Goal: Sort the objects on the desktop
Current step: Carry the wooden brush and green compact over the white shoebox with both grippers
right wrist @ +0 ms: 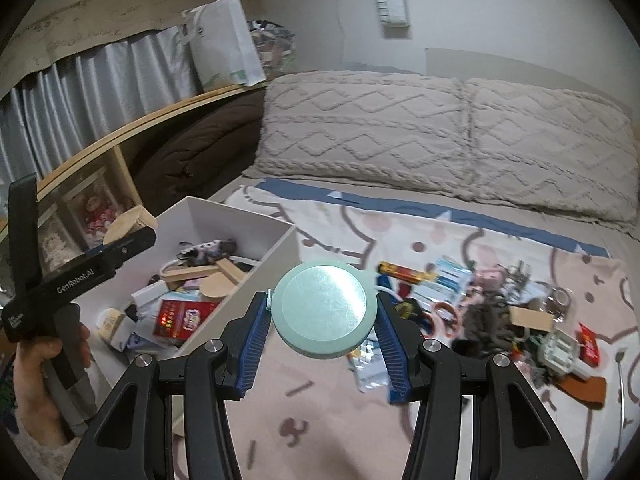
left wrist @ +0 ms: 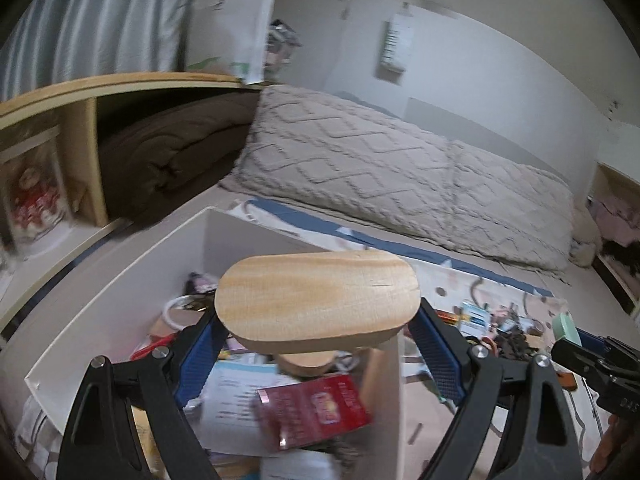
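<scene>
1. The left gripper [left wrist: 318, 344] clamps a flat wooden oval piece [left wrist: 316, 300] between its blue pads, jaws spread wide because the piece is gripped across its long axis. It hangs over the white storage box [left wrist: 120, 280], a position that suits a drop into the box.

2. The right gripper [right wrist: 324, 320] holds a round mint-green compact mirror [right wrist: 323, 308] by its rim, jaws at a middling width, mirror face towards the camera. It sits above the patterned blanket [right wrist: 400, 240], just right of the box wall [right wrist: 248, 284]. I judge it to be next in line for the box.

3. Inside the box, loose things lie heaped: a red packet [left wrist: 320, 408], printed paper [left wrist: 236, 396], a smaller wooden piece [left wrist: 306, 364], a white ring [left wrist: 172, 312]. The heap suggests things are dropped in rather than arranged, so this looks like the collecting bin.

4. A person's hand [right wrist: 36, 384] grips the left tool's handle at the left edge of the right wrist view.

5. Further out, unsorted clutter [right wrist: 500, 312] lies spread on the blanket on the bed: scissors, tape, packets, small cases. Much of the sorting looks left to do.

6. Beyond lie a textured beige pillow [right wrist: 440, 132], a brown folded quilt [left wrist: 172, 152] under a wooden shelf [left wrist: 120, 84], and a white bag [right wrist: 224, 40] on top.
</scene>
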### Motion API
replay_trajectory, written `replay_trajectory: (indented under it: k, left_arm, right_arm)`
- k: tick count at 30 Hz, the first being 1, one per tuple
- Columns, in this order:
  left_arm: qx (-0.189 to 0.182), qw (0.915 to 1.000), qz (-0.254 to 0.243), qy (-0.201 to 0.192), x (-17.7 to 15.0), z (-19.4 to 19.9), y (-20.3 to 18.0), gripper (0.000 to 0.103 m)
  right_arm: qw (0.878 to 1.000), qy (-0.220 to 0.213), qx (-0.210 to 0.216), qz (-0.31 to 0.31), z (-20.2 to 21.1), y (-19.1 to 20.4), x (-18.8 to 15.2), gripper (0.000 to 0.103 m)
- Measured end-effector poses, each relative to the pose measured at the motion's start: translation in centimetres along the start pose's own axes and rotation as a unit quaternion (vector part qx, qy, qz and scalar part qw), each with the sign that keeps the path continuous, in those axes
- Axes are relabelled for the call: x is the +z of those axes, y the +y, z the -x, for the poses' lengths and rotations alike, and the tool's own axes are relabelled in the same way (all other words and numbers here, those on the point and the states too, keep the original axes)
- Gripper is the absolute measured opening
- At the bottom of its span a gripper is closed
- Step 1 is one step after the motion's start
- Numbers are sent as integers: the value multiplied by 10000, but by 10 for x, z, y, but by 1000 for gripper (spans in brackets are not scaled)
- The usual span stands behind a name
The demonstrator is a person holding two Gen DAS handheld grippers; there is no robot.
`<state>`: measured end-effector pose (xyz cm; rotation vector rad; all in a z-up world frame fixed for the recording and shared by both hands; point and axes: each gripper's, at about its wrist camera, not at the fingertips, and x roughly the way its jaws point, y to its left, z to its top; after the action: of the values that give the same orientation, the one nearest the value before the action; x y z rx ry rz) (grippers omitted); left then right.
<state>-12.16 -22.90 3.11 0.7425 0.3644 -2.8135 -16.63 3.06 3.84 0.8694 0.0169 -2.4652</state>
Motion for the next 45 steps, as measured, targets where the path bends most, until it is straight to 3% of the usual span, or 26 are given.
replay_trajectory:
  k: [11,23,34,45]
  left_arm:
    - [627,9970,455,-51,-3,7,54,90]
    - [1003,9923,726,26,-11,3,86,90]
    - [1110,9894,927,165,-16,-1,94,90]
    - [1265,9876,900,217,-18,-5,101,90]
  right_arm:
    - [9991,124,247,327,-34,55,18,53]
    - [9973,334,385,528,-72,103,33,53]
    - [9959,649,384,510,-109,120,46,53]
    - [9905,1292,-38,476,-166,117,60,53]
